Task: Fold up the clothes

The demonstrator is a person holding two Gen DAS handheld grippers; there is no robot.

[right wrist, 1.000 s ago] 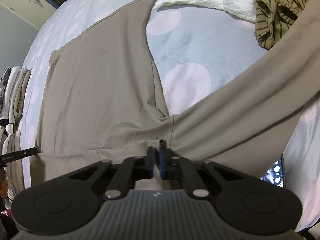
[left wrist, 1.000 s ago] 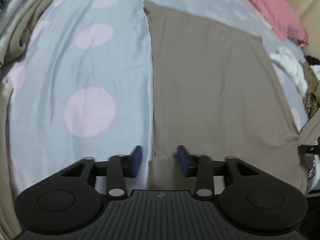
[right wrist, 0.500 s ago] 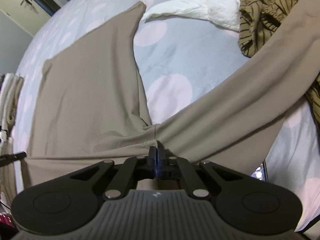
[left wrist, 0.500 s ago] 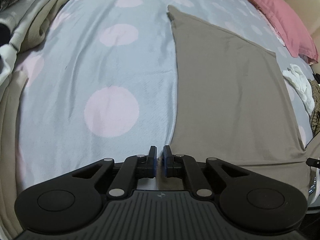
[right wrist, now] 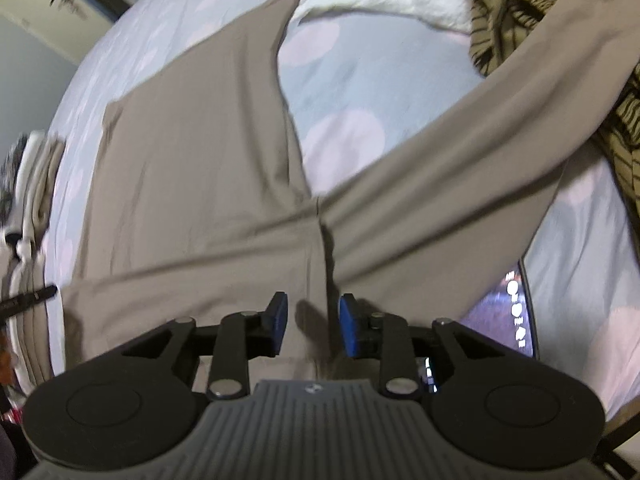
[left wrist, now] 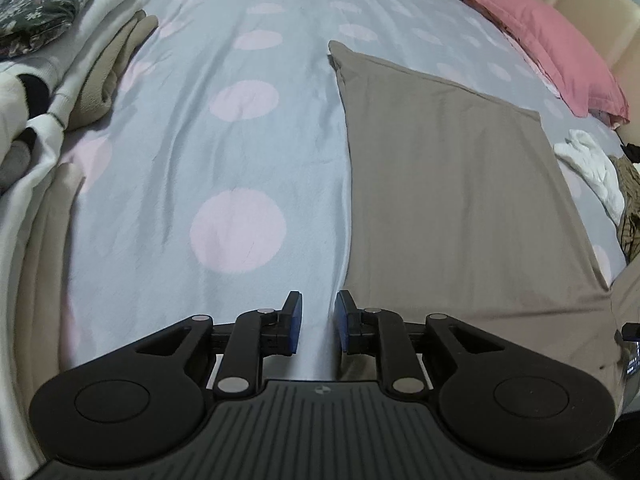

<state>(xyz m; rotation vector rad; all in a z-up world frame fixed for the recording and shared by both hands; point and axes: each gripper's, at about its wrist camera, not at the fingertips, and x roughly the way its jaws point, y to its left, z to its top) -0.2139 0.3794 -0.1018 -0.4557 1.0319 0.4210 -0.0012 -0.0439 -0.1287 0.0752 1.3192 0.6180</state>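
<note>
While both hand-held grippers (L (left wrist: 317,322), R (right wrist: 313,324)) opening, empty: 1 taupe garment (left wrist: 460,184), 1 pink pillow (left wrist: 548,44).

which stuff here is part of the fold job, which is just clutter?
In the job:
- taupe garment spread on the bed
- left claw, opening, only sheet between its pads
- right claw, opening over the garment

Lying about:
- pink pillow
- white garment
- striped brown garment
- folded stack
- polka-dot sheet
</note>
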